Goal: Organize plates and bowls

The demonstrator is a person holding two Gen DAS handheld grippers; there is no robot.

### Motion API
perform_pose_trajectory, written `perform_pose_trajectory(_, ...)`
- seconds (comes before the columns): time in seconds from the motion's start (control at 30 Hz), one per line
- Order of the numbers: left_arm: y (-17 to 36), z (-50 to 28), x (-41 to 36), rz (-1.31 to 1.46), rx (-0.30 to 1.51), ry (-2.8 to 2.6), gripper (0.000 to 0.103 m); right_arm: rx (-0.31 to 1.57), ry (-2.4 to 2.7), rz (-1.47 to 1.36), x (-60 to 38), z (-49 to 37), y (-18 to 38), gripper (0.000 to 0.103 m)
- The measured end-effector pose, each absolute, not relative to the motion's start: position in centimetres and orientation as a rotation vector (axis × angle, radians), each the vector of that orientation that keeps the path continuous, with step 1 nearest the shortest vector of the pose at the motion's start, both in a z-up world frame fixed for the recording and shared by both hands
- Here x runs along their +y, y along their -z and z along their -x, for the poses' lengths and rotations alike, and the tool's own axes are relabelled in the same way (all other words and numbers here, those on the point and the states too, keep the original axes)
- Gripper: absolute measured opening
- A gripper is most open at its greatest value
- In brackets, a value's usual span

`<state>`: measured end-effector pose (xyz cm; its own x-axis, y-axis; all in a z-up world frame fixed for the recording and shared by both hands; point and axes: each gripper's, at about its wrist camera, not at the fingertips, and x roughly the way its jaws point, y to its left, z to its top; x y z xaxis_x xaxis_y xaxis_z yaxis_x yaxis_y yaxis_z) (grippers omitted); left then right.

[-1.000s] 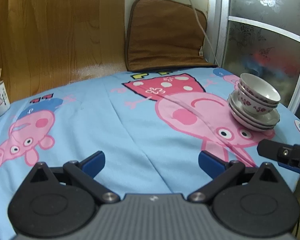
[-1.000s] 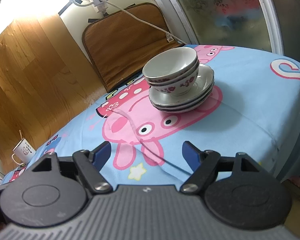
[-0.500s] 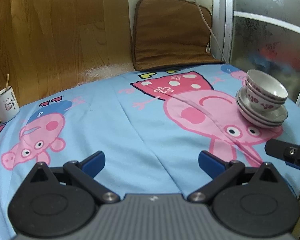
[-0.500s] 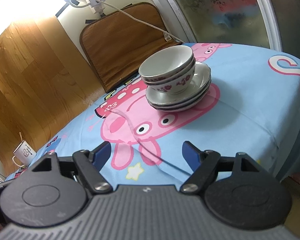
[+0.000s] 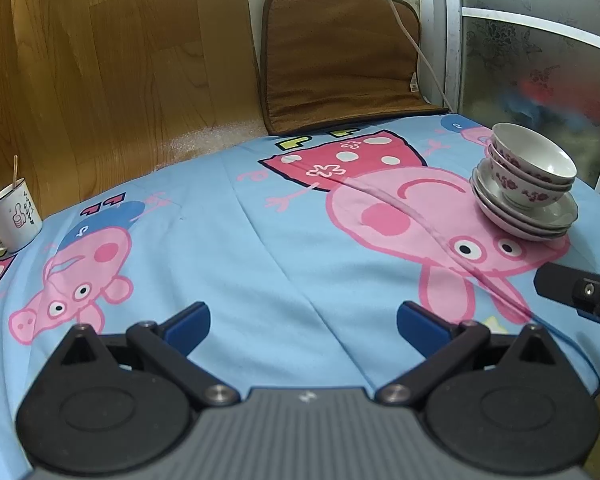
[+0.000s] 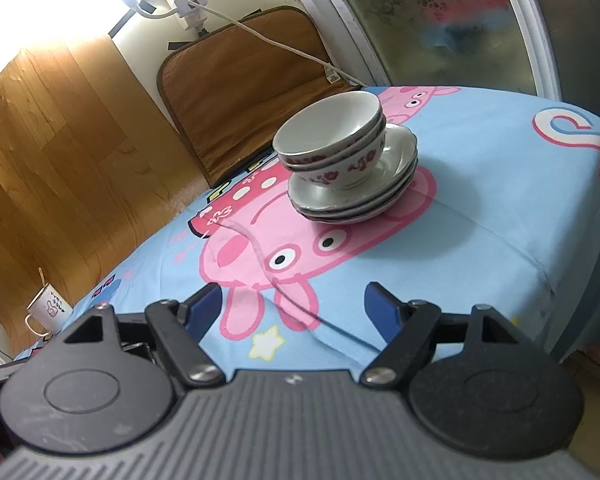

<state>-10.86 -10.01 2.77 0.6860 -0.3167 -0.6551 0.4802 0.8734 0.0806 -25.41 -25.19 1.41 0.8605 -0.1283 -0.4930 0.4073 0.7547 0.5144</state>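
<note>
White bowls with red flowers (image 6: 332, 140) sit nested on a stack of white plates (image 6: 396, 188) on the blue cartoon-pig tablecloth (image 6: 480, 216). In the left wrist view the bowls (image 5: 532, 168) and plates (image 5: 540, 220) stand at the far right. My left gripper (image 5: 302, 322) is open and empty, low over the cloth near its front edge. My right gripper (image 6: 294, 310) is open and empty, in front of the stack and apart from it. One of the right gripper's fingers (image 5: 576, 290) shows at the right edge of the left wrist view.
A white mug with a stick in it (image 5: 14, 212) stands at the far left; it also shows in the right wrist view (image 6: 48, 310). A brown cushion (image 5: 340, 68) leans against the back wall. A white cable (image 6: 284, 46) hangs over it. A glass door (image 5: 540, 72) is on the right.
Both grippers have drawn back slightly from the stack, which looks smaller and farther away. Jaws stay open. The dishes have not moved.
</note>
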Motion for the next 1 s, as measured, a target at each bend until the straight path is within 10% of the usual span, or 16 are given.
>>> perform_pose_trajectory(1.0,-2.93,11.63,-10.55,-0.290,0.672,0.473,0.103,0.429,0.313,-0.663,-25.26,26.07,-1.61,0.080)
